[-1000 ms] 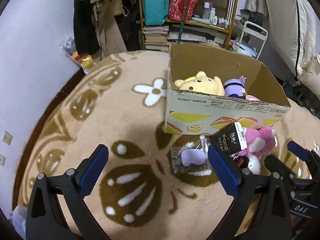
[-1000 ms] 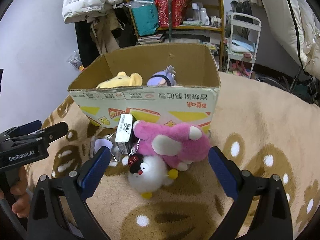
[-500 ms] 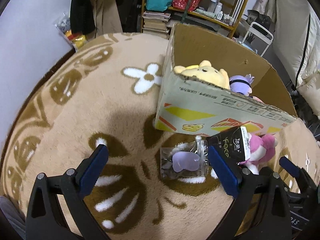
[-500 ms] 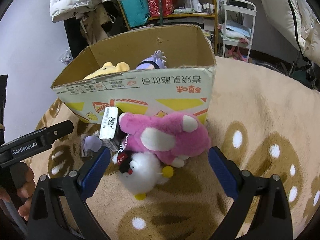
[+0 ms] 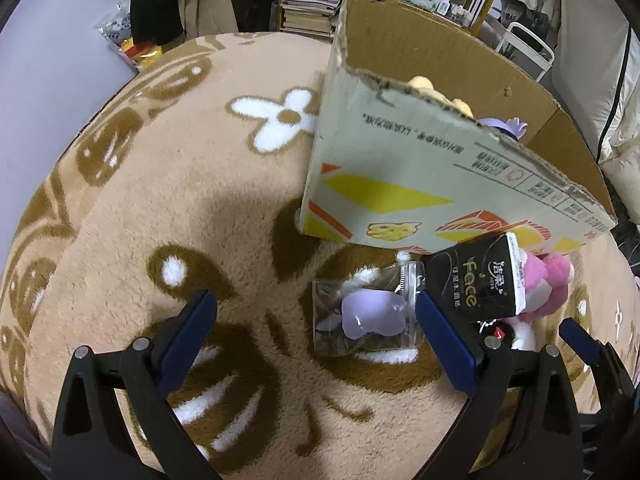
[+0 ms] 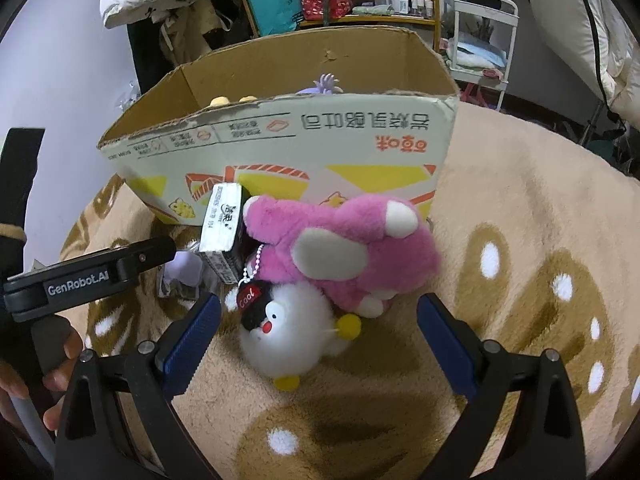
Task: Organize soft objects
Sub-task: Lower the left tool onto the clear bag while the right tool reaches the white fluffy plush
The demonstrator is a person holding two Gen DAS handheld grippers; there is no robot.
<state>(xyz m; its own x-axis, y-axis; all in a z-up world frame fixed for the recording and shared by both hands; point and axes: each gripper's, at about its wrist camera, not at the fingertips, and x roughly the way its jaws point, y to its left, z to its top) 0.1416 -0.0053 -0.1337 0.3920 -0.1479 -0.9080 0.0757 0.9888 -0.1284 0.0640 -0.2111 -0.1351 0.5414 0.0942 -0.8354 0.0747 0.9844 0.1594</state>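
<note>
Waiting wide open, the right gripper (image 6: 318,330) frames the white penguin toy (image 6: 286,334), with the pink plush (image 6: 344,252) at 12 o'clock against the box (image 6: 280,144). The left gripper (image 5: 316,328) gapes too, empty, the bagged purple toy (image 5: 368,314) at 1 o'clock.

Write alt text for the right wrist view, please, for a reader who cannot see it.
The open right tool hovers over a white penguin toy on a tan carpet. A pink plush and a tissue pack lie against a cardboard box behind it; the left tool enters from the left.
</note>
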